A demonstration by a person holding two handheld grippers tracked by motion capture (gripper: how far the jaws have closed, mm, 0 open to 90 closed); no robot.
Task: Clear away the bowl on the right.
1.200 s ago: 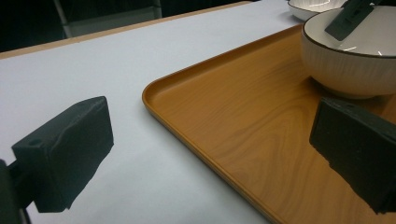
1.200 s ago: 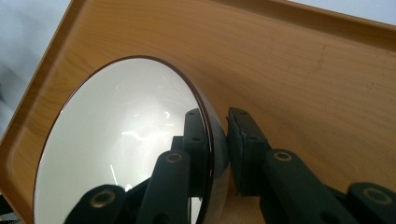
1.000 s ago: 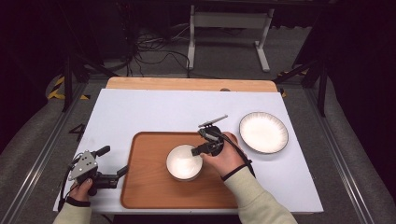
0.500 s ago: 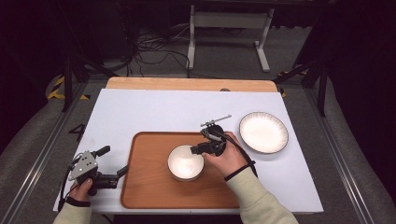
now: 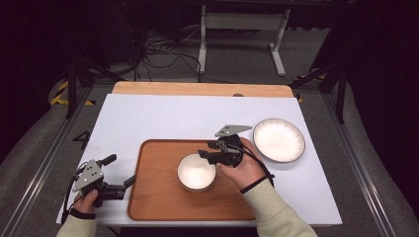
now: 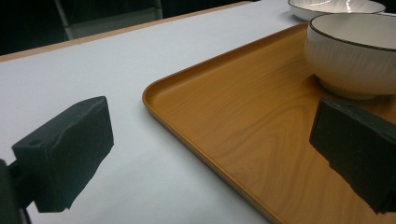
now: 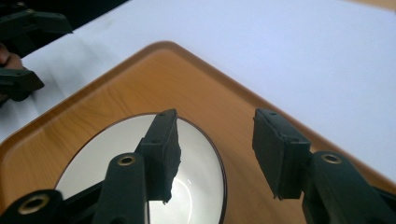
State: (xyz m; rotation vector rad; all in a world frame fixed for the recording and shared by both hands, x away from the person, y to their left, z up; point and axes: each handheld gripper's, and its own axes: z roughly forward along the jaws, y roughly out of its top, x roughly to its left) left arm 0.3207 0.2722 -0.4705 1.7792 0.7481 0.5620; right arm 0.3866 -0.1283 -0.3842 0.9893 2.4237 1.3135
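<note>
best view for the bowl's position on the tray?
High view: the whole bowl sits right of centre on the tray. Left gripper view shows its ribbed side wall and foot. Right gripper view shows part of its inside, one jaw inside the rim, one outside.

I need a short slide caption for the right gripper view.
Right gripper open astride the rim of a white bowl on a wooden tray.

Cream sleeves, black wrist straps; each black gripper [image 5: 205, 155] carries a grey plate.

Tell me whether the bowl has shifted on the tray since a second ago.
No. The bowl sits at the same spot on the tray, left of the plate.
</note>
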